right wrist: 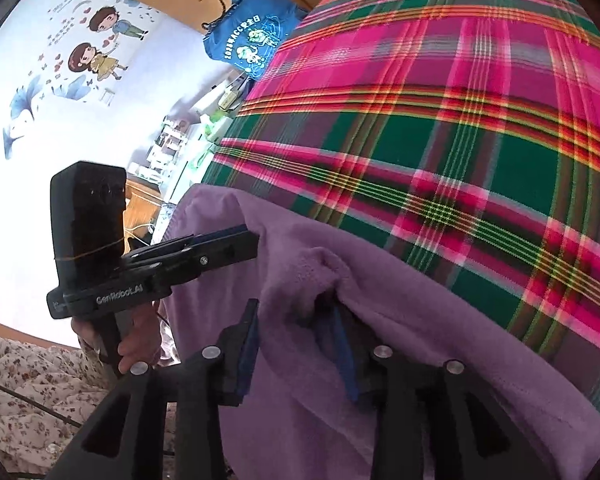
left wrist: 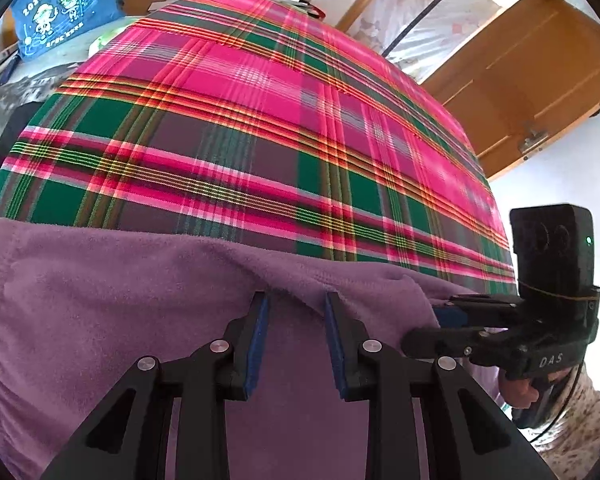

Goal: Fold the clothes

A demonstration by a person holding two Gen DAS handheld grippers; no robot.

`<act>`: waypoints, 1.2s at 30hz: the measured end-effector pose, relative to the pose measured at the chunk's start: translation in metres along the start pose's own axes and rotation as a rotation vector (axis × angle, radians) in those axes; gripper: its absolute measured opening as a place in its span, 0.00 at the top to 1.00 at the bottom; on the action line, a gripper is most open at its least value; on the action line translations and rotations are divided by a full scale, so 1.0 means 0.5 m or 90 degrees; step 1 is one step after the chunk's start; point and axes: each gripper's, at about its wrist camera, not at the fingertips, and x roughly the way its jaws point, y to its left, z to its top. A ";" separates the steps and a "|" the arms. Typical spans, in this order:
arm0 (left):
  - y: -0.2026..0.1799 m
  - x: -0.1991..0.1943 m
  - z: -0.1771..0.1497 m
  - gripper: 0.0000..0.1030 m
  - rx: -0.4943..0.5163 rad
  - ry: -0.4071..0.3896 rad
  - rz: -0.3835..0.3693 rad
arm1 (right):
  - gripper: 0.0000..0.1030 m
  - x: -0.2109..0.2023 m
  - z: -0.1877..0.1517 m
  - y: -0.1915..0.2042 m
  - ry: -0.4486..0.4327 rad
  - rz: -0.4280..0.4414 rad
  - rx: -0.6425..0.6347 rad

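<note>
Both views are brightly and evenly lit by daylight, the walls are washed out, edges are bent by fisheye distortion, and slight blur is seen throughout.

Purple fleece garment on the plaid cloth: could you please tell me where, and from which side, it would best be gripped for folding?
The purple fleece garment is probably best taken at its far edge, which lies loose on the plaid cloth. Come from the near side, low across the fleece, slipping one finger under. The left gripper and right gripper point that way, jaws open.
</note>
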 end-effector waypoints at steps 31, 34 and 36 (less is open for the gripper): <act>0.011 -0.002 -0.004 0.72 -0.002 -0.013 -0.020 | 0.58 -0.022 0.102 -0.029 -0.100 0.074 -0.009; 0.011 -0.001 -0.004 0.72 -0.004 -0.013 -0.020 | 0.58 -0.027 0.102 -0.051 -0.106 0.099 0.024; 0.011 -0.001 -0.003 0.72 -0.004 -0.014 -0.019 | 0.58 -0.034 0.102 -0.063 -0.115 0.112 0.039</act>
